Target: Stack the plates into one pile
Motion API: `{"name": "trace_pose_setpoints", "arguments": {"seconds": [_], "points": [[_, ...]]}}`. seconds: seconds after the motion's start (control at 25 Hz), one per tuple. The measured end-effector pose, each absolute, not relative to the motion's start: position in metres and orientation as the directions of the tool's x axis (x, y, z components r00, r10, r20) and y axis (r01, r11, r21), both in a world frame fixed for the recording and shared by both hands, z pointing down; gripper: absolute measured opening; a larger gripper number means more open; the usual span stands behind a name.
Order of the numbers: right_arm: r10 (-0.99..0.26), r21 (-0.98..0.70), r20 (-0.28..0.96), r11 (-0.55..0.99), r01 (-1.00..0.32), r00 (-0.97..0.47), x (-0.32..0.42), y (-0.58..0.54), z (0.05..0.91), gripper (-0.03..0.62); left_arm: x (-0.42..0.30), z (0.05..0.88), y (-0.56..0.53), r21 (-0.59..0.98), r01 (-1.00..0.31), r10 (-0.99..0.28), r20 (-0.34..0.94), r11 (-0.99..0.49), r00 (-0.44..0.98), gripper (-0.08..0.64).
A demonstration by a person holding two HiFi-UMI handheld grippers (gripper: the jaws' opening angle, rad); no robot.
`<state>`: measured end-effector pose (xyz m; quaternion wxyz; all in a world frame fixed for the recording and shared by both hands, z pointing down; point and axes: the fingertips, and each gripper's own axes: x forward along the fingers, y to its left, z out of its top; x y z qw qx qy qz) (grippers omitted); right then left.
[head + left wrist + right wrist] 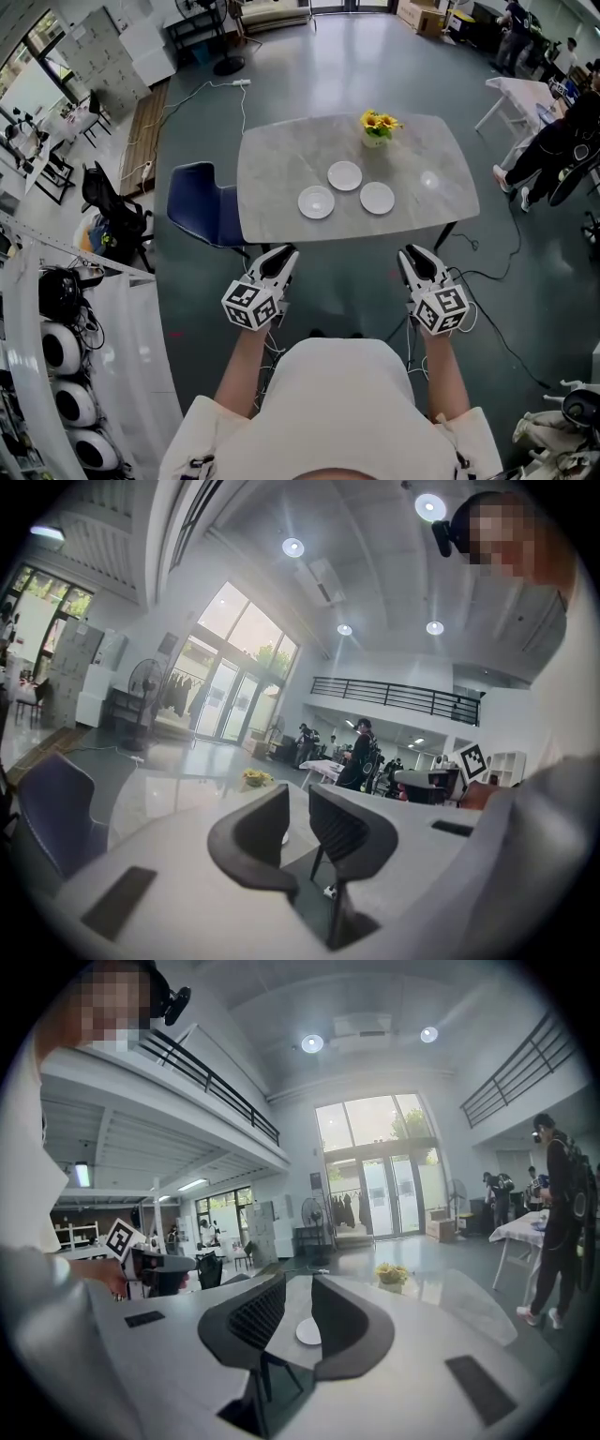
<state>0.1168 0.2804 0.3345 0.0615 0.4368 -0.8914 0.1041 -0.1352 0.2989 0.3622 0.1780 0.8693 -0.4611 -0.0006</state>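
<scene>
Plates relative to grippers. 3 plates lie on the table (281, 159), all ahead of both grippers and well apart from them. The left plate (316, 202) is ahead of the left gripper (278, 261) and slightly to its right. The middle plate (345, 175) lies farthest out, between the lines of the 2 grippers. The right plate (377, 198) is ahead of the right gripper (418, 259) and slightly to its left. No plate touches another, and none is stacked. In the right gripper view 1 plate (307, 1332) shows through the gap of the right gripper (298, 1302), far beyond the jaws and not between them.

Pose. Both grippers are held off the near edge of the table, side by side and well apart, pointing toward it and close to level. Each marker cube faces up toward the head camera. 2 bare forearms reach forward from the torso. In the left gripper view the left gripper (298, 806) has its jaws parted with nothing between them. The right gripper's jaws are likewise parted and grip nothing.

Count. 3 plates, 2 grippers, 1 table. 1 pot of flowers (379, 126) stands beyond the plates. 1 chair (199, 202) stands beside the table, ahead of the left gripper and to its left.
</scene>
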Motion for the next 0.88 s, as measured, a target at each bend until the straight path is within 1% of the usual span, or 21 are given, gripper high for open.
{"name": "trace_pose_setpoints", "arguments": {"seconds": [0.56, 0.88], "points": [[-0.793, -0.143, 0.211, 0.553, -0.821, -0.571, 0.086, 0.284, 0.342, 0.106, -0.167, 0.378, 0.299, 0.329, -0.776, -0.769, 0.184, -0.539, 0.612, 0.072], [-0.796, -0.154, 0.229, 0.539, -0.828, -0.561, 0.084, 0.279, 0.348, 0.106, -0.169, 0.381, 0.292, 0.339, -0.769, -0.762, 0.188, -0.542, 0.620, 0.072]]}}
